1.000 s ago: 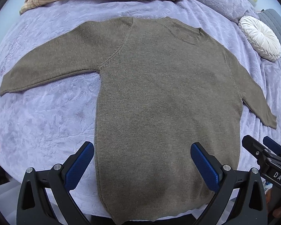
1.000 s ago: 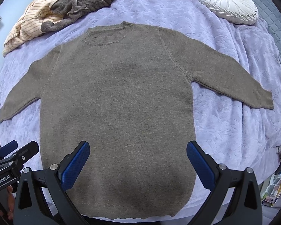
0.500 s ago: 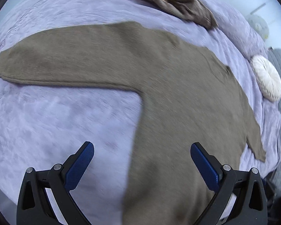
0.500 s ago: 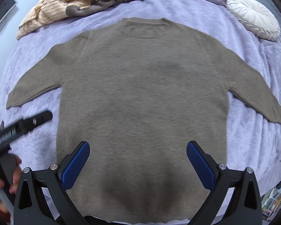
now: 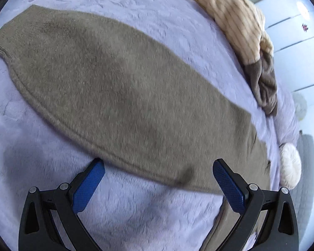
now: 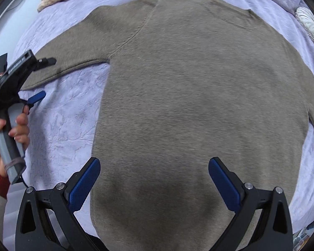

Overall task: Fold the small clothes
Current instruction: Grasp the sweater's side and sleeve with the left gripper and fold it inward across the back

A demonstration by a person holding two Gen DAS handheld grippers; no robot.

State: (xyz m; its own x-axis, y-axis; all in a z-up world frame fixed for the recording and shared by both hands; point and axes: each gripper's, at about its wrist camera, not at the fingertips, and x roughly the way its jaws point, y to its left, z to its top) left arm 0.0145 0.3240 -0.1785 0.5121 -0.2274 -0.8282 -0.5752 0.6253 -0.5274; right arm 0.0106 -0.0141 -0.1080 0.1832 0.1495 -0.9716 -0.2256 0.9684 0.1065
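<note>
Sweater (image 6: 194,104), brown knit, lies flat on the lavender bedspread (image 6: 58,129), its hem cut off. Left gripper (image 5: 158,183) hovers spread wide at its sleeve (image 5: 119,87); right gripper (image 6: 154,181) gapes empty above its body, far sleeve hidden.

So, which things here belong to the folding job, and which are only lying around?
For the job:
- brown sweater, spread flat on the lilac bedspread
- left gripper, open, at the sleeve
- right gripper, open, over the hem

Lying about:
- striped beige garment
- grey-brown garment
- round white cushion
</note>
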